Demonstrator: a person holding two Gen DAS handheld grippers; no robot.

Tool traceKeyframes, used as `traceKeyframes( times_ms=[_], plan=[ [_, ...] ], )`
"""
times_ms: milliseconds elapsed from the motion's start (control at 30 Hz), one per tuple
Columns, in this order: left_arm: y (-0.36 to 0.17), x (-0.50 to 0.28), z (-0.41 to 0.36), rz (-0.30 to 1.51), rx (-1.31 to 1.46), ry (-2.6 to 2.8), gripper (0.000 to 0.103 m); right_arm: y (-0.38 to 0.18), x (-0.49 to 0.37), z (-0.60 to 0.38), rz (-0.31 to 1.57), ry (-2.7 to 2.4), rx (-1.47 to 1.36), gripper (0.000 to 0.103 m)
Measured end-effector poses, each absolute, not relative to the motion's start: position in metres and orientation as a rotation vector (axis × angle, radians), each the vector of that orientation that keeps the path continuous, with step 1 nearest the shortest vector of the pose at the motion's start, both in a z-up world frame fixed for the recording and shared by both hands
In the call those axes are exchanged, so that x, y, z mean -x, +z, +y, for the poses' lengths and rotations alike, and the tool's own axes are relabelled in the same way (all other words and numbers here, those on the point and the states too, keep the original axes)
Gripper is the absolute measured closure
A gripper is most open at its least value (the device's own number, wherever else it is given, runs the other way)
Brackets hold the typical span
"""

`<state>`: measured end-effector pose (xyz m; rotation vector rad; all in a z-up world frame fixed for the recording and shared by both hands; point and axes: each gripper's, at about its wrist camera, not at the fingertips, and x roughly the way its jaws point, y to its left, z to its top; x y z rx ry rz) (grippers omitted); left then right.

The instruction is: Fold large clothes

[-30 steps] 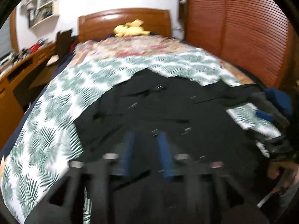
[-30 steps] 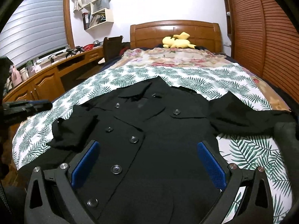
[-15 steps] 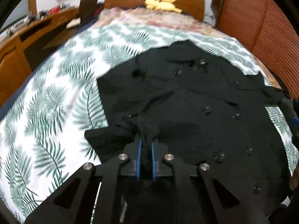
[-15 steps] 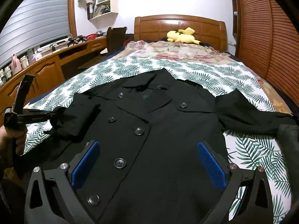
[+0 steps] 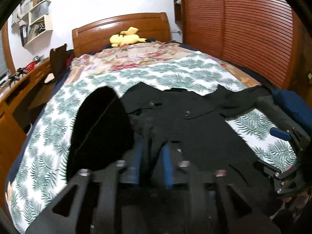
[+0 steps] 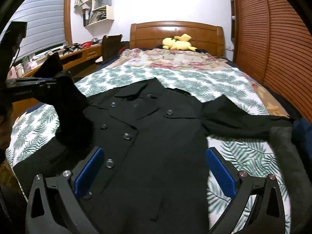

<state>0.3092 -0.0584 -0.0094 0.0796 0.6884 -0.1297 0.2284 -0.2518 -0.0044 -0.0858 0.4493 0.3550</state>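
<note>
1. Black fabric fills the near field: a black coat (image 6: 156, 140) lies front-up and spread flat on the bed (image 6: 230, 83), its collar toward the headboard.
2. Right tool (image 6: 156, 170): the blue pads (image 6: 221, 175) are spread wide above the lower coat front. Nothing is between them except the coat lying flat below; the pads press on nothing.
3. Left tool (image 5: 152, 161): the jaws are opening. A fold of black cloth runs between the blue pads; motion blur hides whether the pads are on it.
4. Left sleeve (image 6: 66, 105): it is lifted off the bed at the left tool and stands above the coat's left side. In the left wrist view it appears as a dark rounded lobe just left of the tool.
5. Right sleeve (image 6: 243, 120): it lies flat, stretched out to the right across the leaf-print sheet (image 6: 195, 78).
6. Buttons (image 6: 126, 136) run in a row down the coat front.
7. A grey cloth (image 6: 286, 156) lies at the right edge of the bed, just past the right sleeve's cuff.
8. Beyond the coat, a floral cover (image 6: 175, 58) spans the bed.
9. A yellow plush toy (image 6: 178, 42) rests against the wooden headboard (image 6: 175, 31).
10. A wooden counter (image 6: 78, 55) runs along the left wall; louvred wooden doors (image 6: 273, 39) stand on the right.
</note>
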Motion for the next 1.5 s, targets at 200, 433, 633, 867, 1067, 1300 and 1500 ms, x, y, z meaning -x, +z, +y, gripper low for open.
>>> traceKeyframes(
  times_ms=[200, 433, 633, 867, 1067, 1300, 1500],
  plan=[
    [-0.012, -0.285, -0.061, 0.637, -0.023, -0.183, 0.026, -0.002, -0.23, -0.264, 0.461, 0.323, 0.052, 0.0],
    [-0.022, -0.254, -0.043, 0.584, -0.004, -0.163, 0.026, -0.007, -0.24, -0.246, 0.486, 0.368, 0.048, 0.0],
    [-0.049, -0.241, -0.016, 0.6, 0.033, -0.139, 0.026, -0.018, -0.262, -0.221, 0.54, 0.475, 0.039, 0.009],
    [-0.06, -0.227, 0.015, 0.598, 0.086, -0.108, 0.026, -0.039, -0.299, -0.184, 0.627, 0.567, 0.043, 0.027],
    [-0.069, -0.214, 0.027, 0.601, 0.058, -0.071, 0.026, -0.054, -0.325, -0.163, 0.681, 0.604, 0.068, 0.075],
    [-0.083, -0.203, 0.037, 0.624, 0.061, -0.048, 0.026, -0.031, -0.31, -0.183, 0.555, 0.606, 0.038, 0.102],
    [-0.083, -0.199, 0.033, 0.612, 0.05, -0.044, 0.026, -0.002, -0.276, -0.224, 0.409, 0.597, -0.016, 0.102]
  ],
)
